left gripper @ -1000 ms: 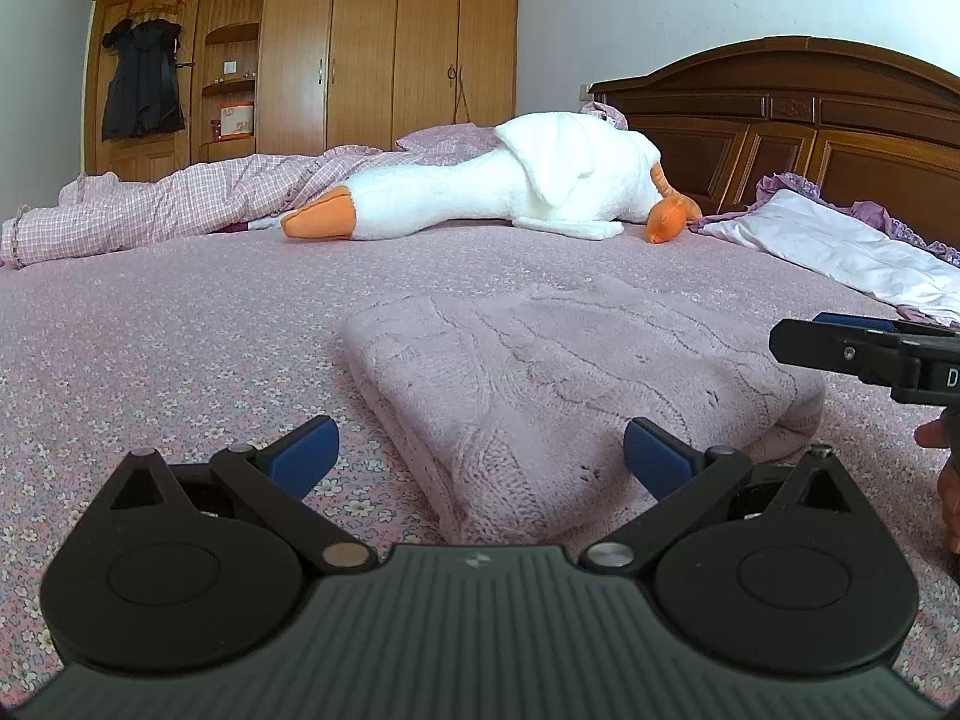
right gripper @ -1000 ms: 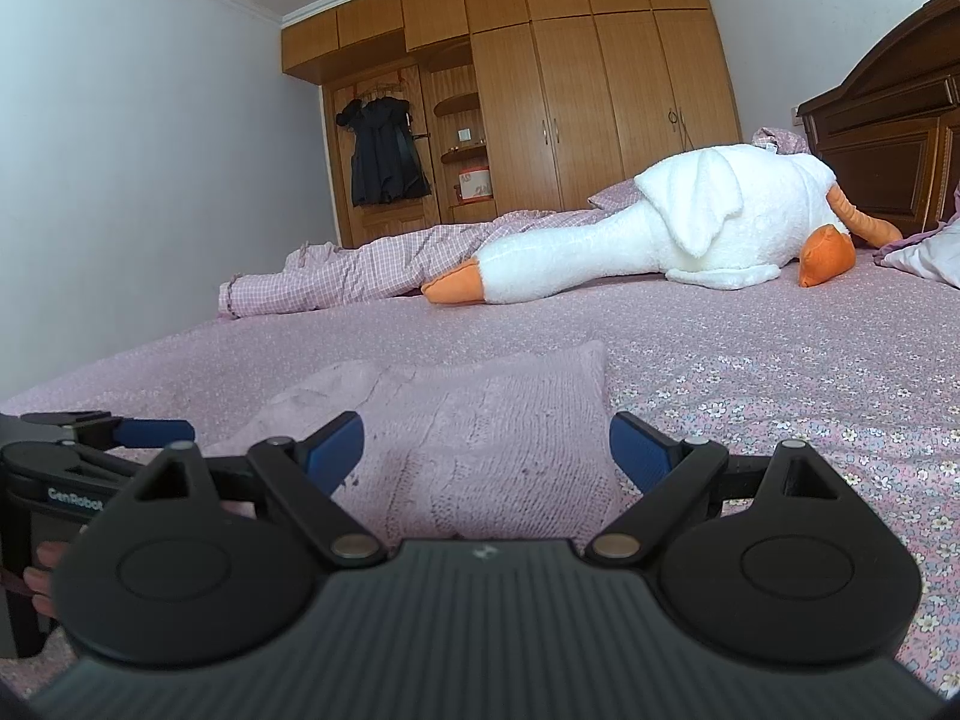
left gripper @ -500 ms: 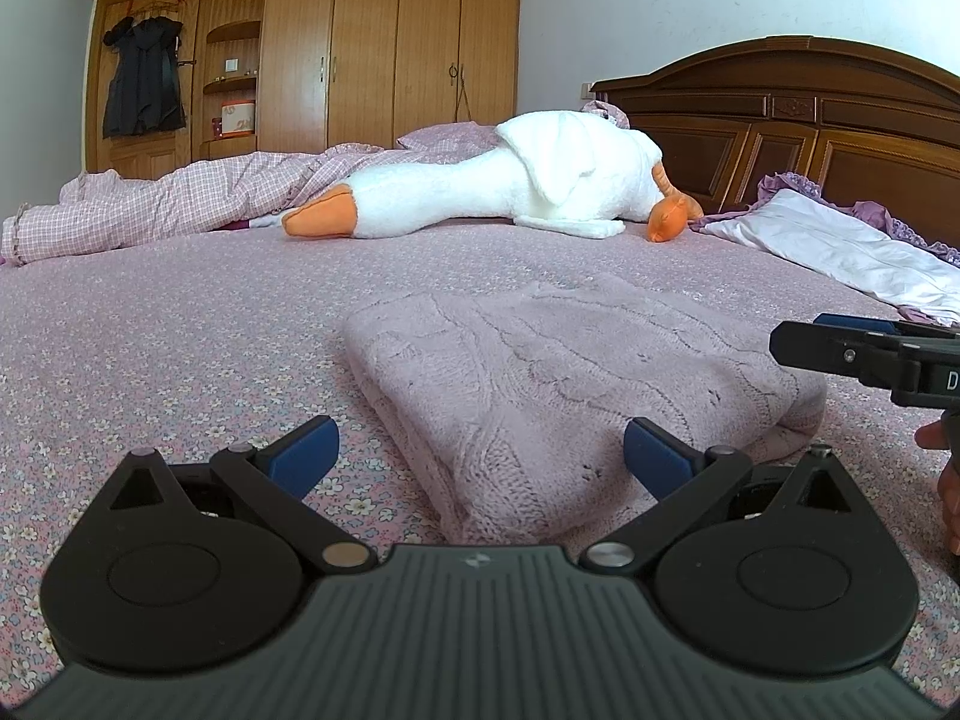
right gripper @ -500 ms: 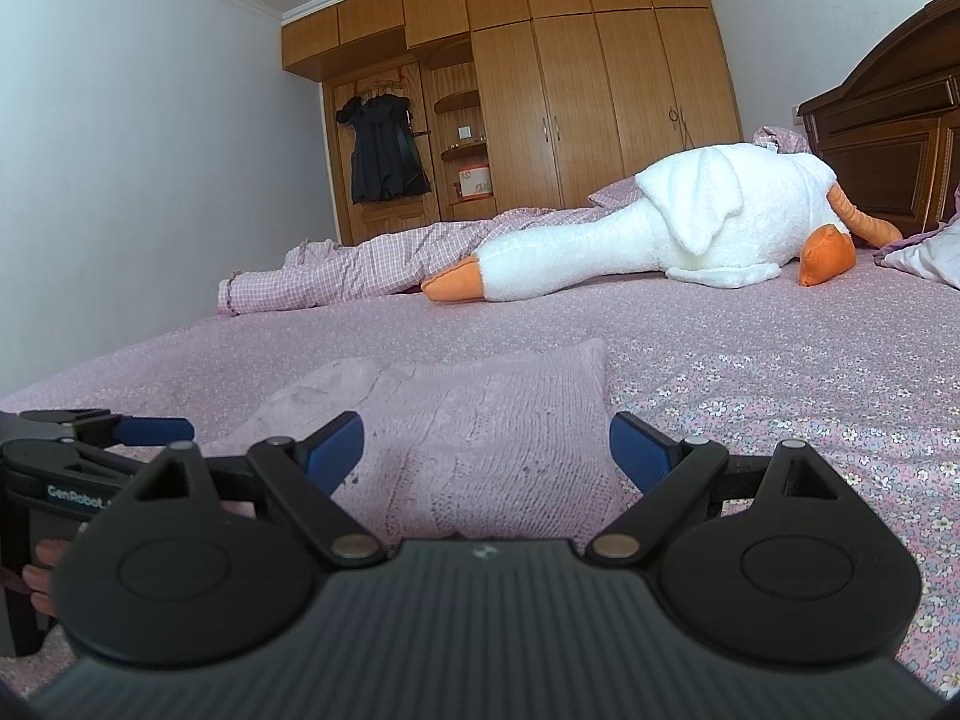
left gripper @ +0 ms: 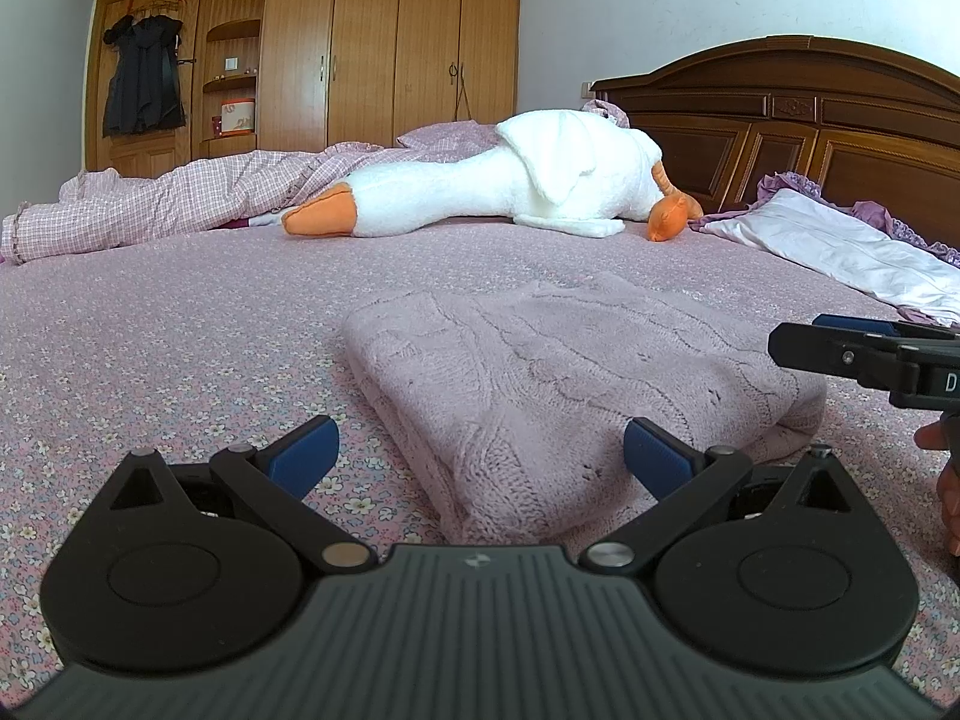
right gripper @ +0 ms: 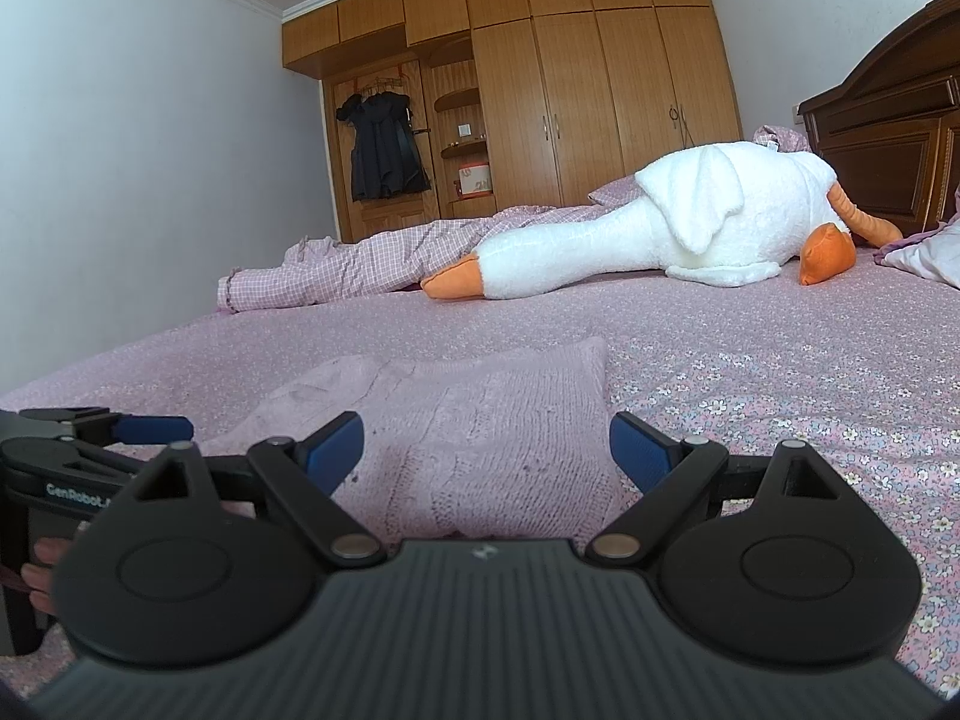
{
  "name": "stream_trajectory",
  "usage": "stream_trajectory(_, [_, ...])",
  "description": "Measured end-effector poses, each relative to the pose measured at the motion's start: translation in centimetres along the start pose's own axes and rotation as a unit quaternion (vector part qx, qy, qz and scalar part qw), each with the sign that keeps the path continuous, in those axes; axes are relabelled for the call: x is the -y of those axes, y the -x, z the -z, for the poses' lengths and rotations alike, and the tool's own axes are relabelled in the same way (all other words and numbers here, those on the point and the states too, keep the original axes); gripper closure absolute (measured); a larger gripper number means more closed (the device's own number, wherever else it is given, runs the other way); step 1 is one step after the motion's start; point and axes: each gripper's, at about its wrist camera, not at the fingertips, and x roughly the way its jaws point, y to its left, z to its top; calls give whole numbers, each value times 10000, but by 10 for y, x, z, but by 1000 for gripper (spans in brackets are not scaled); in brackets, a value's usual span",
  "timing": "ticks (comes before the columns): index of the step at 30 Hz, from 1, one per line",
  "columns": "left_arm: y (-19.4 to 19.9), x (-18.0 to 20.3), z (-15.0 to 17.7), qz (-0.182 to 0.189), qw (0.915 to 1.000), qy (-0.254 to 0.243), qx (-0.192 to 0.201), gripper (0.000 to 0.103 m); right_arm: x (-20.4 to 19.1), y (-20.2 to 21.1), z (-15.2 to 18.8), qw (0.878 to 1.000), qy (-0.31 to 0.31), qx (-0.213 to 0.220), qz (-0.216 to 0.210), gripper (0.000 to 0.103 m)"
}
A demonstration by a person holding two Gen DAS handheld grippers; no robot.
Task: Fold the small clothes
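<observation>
On the bed (left gripper: 180,324), with its pink flowered sheet, we see a folded pale pink knit sweater (left gripper: 564,372) lying flat, well apart from a white plush goose (left gripper: 510,192) near the headboard (left gripper: 810,120). Our left gripper (left gripper: 477,456) sits low at the sweater's near corner, its blue-tipped fingers (left gripper: 303,456) spread wide on either side of the fold and holding nothing. Our right gripper (right gripper: 486,453) faces the same sweater (right gripper: 480,420) from another edge, jaws likewise wide apart and empty. Each tool shows at the margin of the other's view: the right gripper (left gripper: 870,354) at the far right, the left gripper (right gripper: 90,444) at the far left. Beyond the goose (right gripper: 660,228) lie a checked quilt (right gripper: 360,264) and a wooden wardrobe (right gripper: 570,90) with a black garment (right gripper: 384,147) hanging on it.
</observation>
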Motion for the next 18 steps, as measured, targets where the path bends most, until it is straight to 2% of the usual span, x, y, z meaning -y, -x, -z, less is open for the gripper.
stream_trajectory(18, [-3, 0, 2, 5, 10000, 0, -17, 0, 2, 0, 1, 10000, 3, -21, -3, 13])
